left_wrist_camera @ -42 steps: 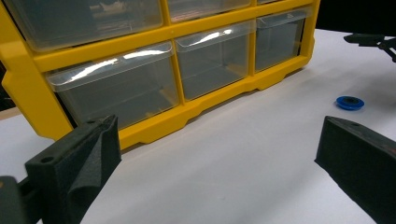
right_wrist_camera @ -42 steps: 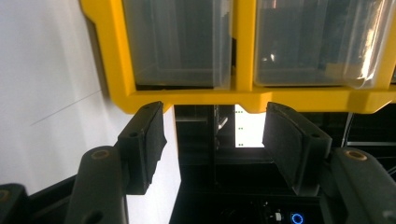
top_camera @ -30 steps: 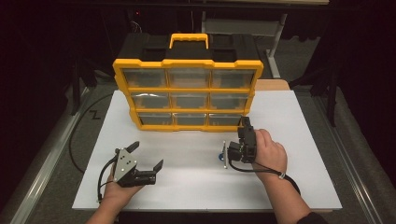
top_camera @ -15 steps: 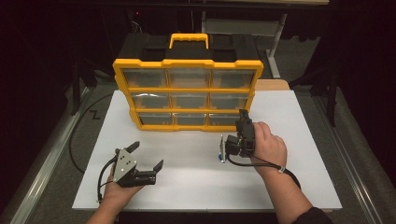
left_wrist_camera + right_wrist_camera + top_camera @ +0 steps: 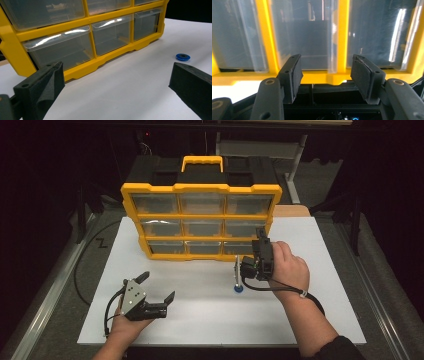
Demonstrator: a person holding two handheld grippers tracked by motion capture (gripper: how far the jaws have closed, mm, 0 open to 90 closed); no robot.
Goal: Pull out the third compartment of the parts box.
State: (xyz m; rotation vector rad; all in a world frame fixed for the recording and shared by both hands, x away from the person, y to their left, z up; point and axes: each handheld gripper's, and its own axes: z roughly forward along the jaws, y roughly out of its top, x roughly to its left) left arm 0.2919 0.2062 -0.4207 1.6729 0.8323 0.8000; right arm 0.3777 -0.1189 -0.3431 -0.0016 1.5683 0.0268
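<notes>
Right gripper (image 5: pixel 260 237) has climbed to the organizer (image 5: pixel 200 220), off the blue disc (image 5: pixel 239 288) | jaws apart, tipped up at bottom-right drawer (image 5: pixel 243 248) | left gripper (image 5: pixel 157 287) unmoved, spread wide

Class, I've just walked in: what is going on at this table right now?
A person holds a claw in each hand before a yellow drawer organizer standing on a white table. The right claw is raised, open, at the organizer's lower right drawers. The left claw rests open near the table's front. A small blue ring lies on the table, untouched.
</notes>
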